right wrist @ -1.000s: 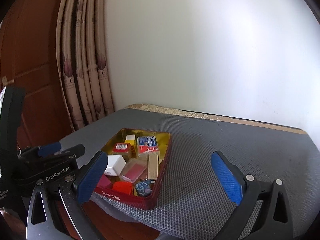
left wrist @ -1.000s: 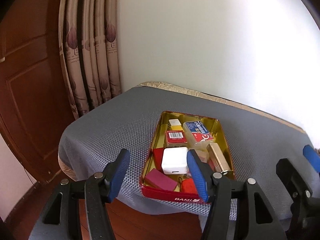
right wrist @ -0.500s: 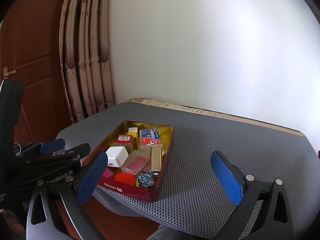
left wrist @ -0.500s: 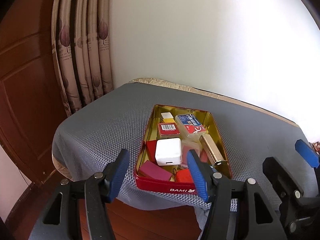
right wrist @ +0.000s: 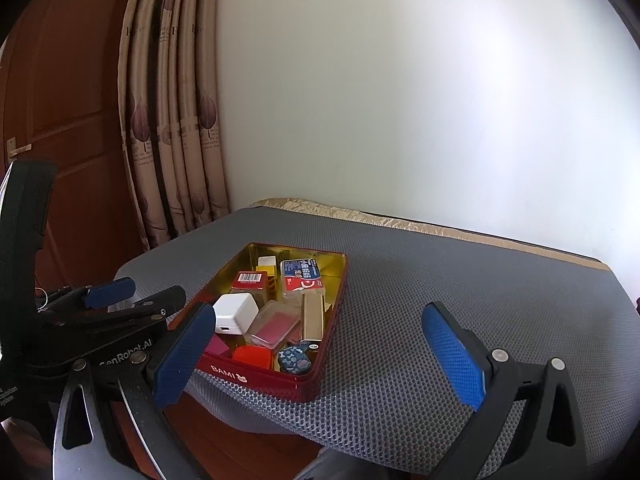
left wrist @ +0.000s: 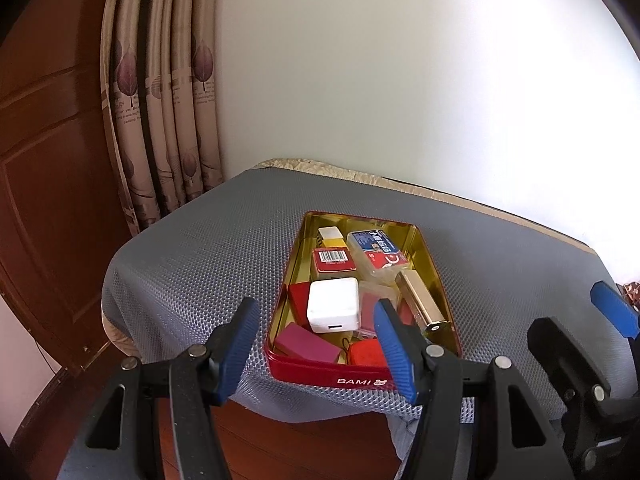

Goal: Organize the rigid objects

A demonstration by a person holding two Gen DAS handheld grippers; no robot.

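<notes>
Left wrist view looks down on a red tin (left wrist: 340, 376) with a gold lining, set at the near edge of a grey mesh-covered surface (left wrist: 192, 264). The left gripper (left wrist: 312, 354) hovers just short of the tin with its fingers spread and nothing between them. The right gripper (right wrist: 320, 354) also hangs back from the tin, fingers spread wide and empty, over bare mesh to the tin's right.

The step in hand looks like choosing a first piece to lift out. The white charger (left wrist: 333, 305) lies on top of the pile and is blocky, so it seems the easiest start: come down over it, close on two flat sides, and lift straight up so the pieces beneath do not shift. The tin sits close to the drop, so pushing it toward the near edge is a risk; the free gripper could steady its rim.

Counted in the tin: one white charger, one gold bar (left wrist: 422, 300), one barcoded red box (left wrist: 334, 260), one blue-and-red pack (left wrist: 378, 250), one white-and-yellow block (left wrist: 331, 237), one clear case (right wrist: 274, 324), one blue patterned fob (right wrist: 295, 358), and several red or pink pieces, at least three, partly hidden.
</notes>
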